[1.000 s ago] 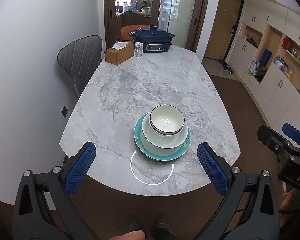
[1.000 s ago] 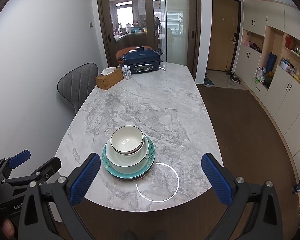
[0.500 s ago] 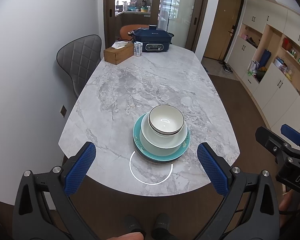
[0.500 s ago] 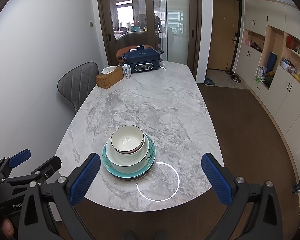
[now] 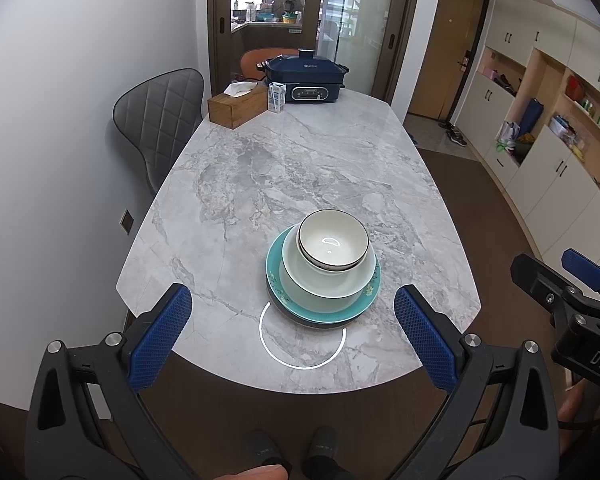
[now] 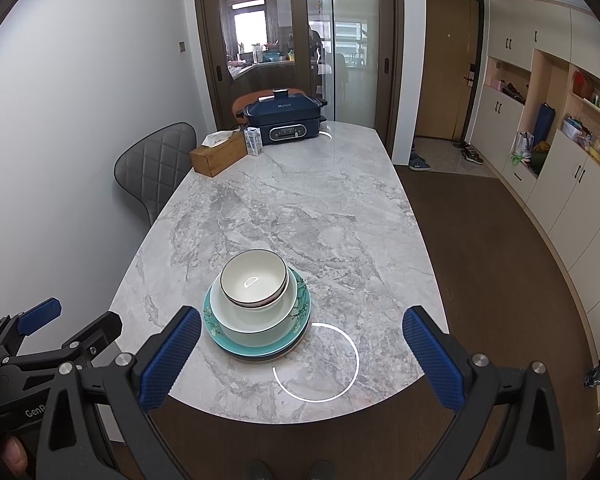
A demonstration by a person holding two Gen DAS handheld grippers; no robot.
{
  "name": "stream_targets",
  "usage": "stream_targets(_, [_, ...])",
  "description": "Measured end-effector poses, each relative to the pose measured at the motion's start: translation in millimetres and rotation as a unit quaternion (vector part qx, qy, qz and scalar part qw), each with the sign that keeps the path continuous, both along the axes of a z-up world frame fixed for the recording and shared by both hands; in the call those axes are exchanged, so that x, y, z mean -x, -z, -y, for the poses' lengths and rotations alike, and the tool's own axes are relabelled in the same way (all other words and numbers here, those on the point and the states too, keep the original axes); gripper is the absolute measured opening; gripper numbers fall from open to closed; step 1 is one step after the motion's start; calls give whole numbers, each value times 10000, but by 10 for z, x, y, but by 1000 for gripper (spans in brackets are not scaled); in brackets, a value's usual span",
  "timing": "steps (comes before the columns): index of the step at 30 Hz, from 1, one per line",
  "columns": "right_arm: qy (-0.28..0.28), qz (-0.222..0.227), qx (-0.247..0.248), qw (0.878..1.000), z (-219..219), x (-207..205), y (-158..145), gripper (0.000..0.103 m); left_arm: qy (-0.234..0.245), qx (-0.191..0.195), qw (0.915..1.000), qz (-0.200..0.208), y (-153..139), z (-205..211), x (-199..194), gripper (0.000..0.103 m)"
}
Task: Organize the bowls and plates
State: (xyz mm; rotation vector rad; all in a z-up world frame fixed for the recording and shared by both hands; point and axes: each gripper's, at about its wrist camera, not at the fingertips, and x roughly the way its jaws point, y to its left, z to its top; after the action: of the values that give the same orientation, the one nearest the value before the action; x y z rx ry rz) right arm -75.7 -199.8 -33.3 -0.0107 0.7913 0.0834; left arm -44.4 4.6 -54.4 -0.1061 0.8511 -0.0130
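Observation:
A stack of dishes stands near the front end of the marble table [image 5: 300,168]: a small white bowl [image 5: 333,240] with a dark rim sits in a larger pale bowl [image 5: 328,284] on a teal plate [image 5: 320,312]. The same stack shows in the right wrist view, with the white bowl [image 6: 254,278], the pale bowl [image 6: 252,324] and the teal plate [image 6: 260,350]. My left gripper [image 5: 292,332] is open and empty, held off the table's front edge. My right gripper [image 6: 302,354] is open and empty, to the right of the left one.
At the table's far end stand a blue electric cooker [image 5: 306,80], a wooden tissue box [image 5: 236,106] and a small carton [image 5: 276,98]. A grey chair [image 5: 160,120] stands at the left side. Cabinets [image 6: 560,152] line the right wall.
Both grippers have drawn back and up slightly from the table. The stack has not moved.

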Motion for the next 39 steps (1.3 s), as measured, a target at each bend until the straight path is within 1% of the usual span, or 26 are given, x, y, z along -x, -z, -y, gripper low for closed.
stream_targets(39, [-47, -44, -5, 10000, 9, -12, 61, 103, -48, -35, 10000, -24, 42, 19, 26, 103])
